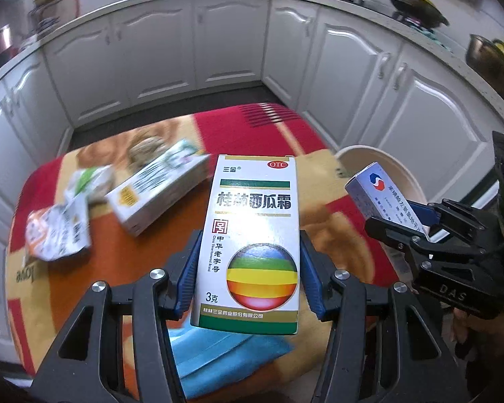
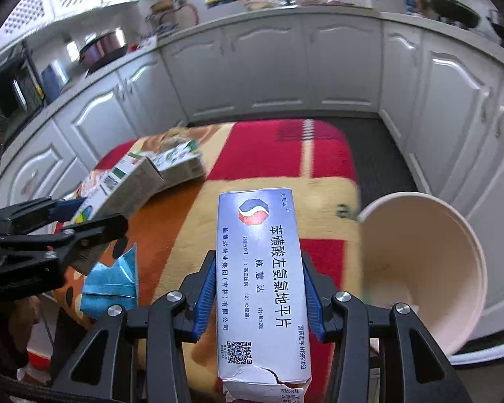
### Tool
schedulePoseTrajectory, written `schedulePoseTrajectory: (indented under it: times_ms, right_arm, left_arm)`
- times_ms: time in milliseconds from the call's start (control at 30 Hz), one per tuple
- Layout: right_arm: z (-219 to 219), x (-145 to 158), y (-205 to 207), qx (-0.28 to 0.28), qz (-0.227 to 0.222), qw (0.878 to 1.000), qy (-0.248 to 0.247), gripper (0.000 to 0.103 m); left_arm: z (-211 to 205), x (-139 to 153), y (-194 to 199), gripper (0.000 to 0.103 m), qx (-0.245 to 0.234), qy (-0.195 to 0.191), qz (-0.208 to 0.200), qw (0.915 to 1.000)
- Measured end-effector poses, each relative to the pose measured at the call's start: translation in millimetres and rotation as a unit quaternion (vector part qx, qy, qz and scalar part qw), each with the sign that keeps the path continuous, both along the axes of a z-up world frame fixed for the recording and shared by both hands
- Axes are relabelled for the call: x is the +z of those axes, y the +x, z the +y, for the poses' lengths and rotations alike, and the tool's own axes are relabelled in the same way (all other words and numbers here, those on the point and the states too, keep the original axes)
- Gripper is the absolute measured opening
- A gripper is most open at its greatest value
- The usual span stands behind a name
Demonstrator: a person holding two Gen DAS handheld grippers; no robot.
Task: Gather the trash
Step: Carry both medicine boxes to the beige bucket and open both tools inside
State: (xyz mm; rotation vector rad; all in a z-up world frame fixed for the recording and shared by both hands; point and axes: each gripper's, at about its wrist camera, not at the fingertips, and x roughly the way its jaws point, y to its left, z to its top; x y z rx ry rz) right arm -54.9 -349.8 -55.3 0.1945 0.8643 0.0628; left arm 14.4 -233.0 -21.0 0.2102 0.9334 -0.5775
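My left gripper is shut on a white medicine box with a rainbow ball, held above the red and orange cloth; it also shows in the right wrist view. My right gripper is shut on a pale blue medicine box, held next to a cream paper bowl. That blue box and bowl also show at the right of the left wrist view. A white and green carton, crumpled wrappers and a blue face mask lie on the cloth.
The cloth-covered table stands in a kitchen with white cabinets around it. Pots sit on the counter at the right. A dark floor strip runs between table and cabinets.
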Motion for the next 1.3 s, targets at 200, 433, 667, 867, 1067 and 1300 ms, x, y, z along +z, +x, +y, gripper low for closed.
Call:
schedulePoseTrajectory:
  times_ms: [200,433,667,867,1067,1300]
  right_arm:
    - [-36.1,7.6,-21.3,-0.049,-0.006,0.999,-0.011,0.045]
    - [-84.4,-1.5,-42.0,-0.107,0.005,0.994,-0.009,0.045]
    - [-123.2,-15.4,-58.4,-0.154,0.019,0.988,-0.002,0.045]
    - [-141.4,-30.9,-65.2,-0.171,0.037,0.984,0.007,0.045]
    - [-152.8,-46.0,-65.5,-0.183,0.05,0.982,0.016,0.045]
    - [-162.3,-58.6,-61.8,-0.197,0.06,0.978,0.028,0.045]
  left_arm:
    - [-47.5,0.7,-4.9,0.052,-0.033,0.001,0.0,0.9994]
    - [-102.9,-8.9,-7.9,0.051,-0.067,0.01,0.012,0.9977]
    - [-146.5,-25.6,-10.0,0.051,-0.089,0.02,0.029,0.9954]
    - [-168.6,-37.9,-11.6,0.051,-0.1,0.029,0.036,0.9939]
    - [-182.6,-48.3,-10.4,0.051,-0.102,0.036,0.046,0.9931]
    - [-188.2,-55.2,-8.7,0.051,-0.101,0.041,0.051,0.9928]
